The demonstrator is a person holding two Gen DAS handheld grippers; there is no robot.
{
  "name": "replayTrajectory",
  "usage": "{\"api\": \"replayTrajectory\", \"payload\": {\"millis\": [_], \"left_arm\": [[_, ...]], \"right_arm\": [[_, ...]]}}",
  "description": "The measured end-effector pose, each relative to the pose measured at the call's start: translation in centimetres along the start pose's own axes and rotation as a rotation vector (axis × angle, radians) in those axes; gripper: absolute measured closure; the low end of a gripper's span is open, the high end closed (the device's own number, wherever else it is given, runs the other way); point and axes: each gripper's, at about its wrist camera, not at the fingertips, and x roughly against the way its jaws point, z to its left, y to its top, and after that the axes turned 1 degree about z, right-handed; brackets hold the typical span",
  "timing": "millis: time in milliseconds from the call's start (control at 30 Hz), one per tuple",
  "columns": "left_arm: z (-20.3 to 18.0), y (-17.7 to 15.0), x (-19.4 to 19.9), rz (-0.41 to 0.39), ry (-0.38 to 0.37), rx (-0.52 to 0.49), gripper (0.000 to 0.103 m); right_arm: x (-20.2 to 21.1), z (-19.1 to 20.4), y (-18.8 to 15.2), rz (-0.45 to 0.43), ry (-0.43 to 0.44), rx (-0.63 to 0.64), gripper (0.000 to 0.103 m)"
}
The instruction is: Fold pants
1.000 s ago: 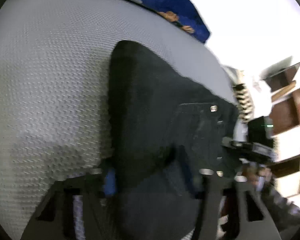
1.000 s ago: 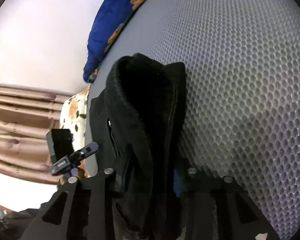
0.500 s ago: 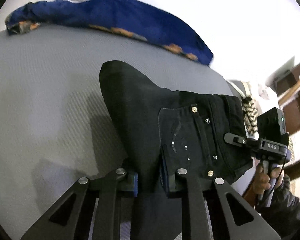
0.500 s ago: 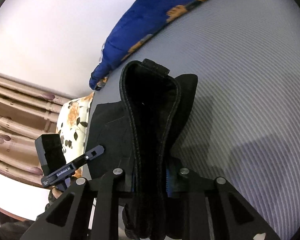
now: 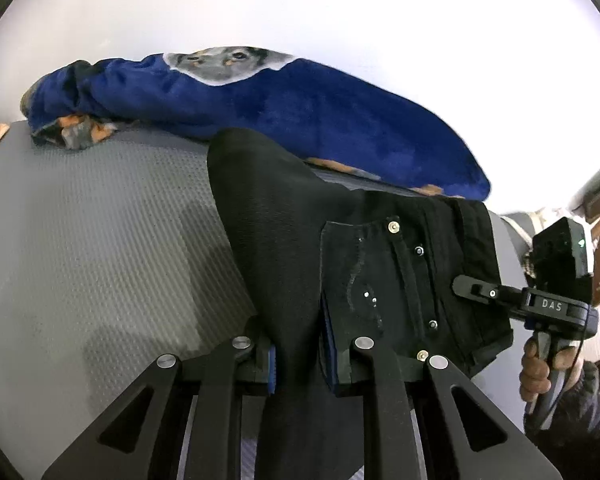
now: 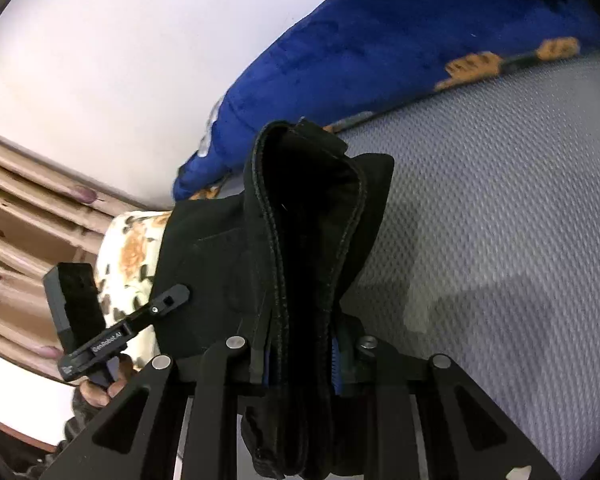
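Note:
Black pants [image 5: 296,248] hang lifted off the grey textured bed surface [image 5: 92,240], stretched between both grippers. My left gripper [image 5: 298,360] is shut on a bunched fold of the black fabric, with a riveted back pocket just to its right. In the right wrist view, the pants' stitched waistband [image 6: 308,248] runs up from my right gripper [image 6: 300,356], which is shut on that thick doubled edge. Each gripper shows in the other's view: the right one [image 5: 476,290] at the pants' far edge, the left one [image 6: 168,300] at the left.
A blue plush blanket [image 5: 300,108] with an animal print lies along the bed's far edge against a white wall. A floral pillow [image 6: 132,256] and a wooden headboard [image 6: 16,220] are at the left in the right wrist view. A person's hand [image 5: 540,364] holds the right gripper's handle.
Both grippers have risen and pulled back from the bed, lifting the pants with them. The blanket and wall have come into view, and the left jaws closed tighter on the fabric.

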Motion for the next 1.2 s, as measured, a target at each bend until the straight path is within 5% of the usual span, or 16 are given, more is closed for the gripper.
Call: {"api": "replayTrajectory", "payload": {"millis": [133, 200, 267, 367, 667, 833, 1200], "left_arm": [[1.3, -0.4, -2.7, 0.021, 0.063, -0.009, 0.082], [2.1, -1.0, -3.6, 0.027, 0.085, -0.004, 0.073], [3.0, -1.9, -4.3, 0.028, 0.126, 0.025, 0.052], [3.1, -3.2, -4.2, -0.009, 0.155, 0.022, 0.045], [-1.1, -6.7, -0.3, -0.075, 0.392, -0.064, 0.038], [-3.4, -9.7, 3.2, -0.124, 0.394, -0.054, 0.028], [-7.7, -15.8, 8.8, -0.207, 0.468, -0.093, 0.022]], "right_arm": [[-1.8, -1.0, -0.2, 0.003, -0.132, 0.027, 0.080], [-2.1, -1.6, -0.9, -0.001, -0.188, 0.035, 0.066], [-2.0, -1.7, -1.7, -0.008, -0.244, 0.068, 0.058], [-1.1, -1.5, -3.2, -0.016, -0.272, 0.081, 0.056], [3.2, 1.5, -6.8, -0.105, -0.353, 0.147, 0.054], [4.4, 4.1, -10.5, -0.118, -0.397, 0.215, 0.051], [6.3, 10.4, -16.7, -0.221, -0.492, 0.350, 0.021]]}}
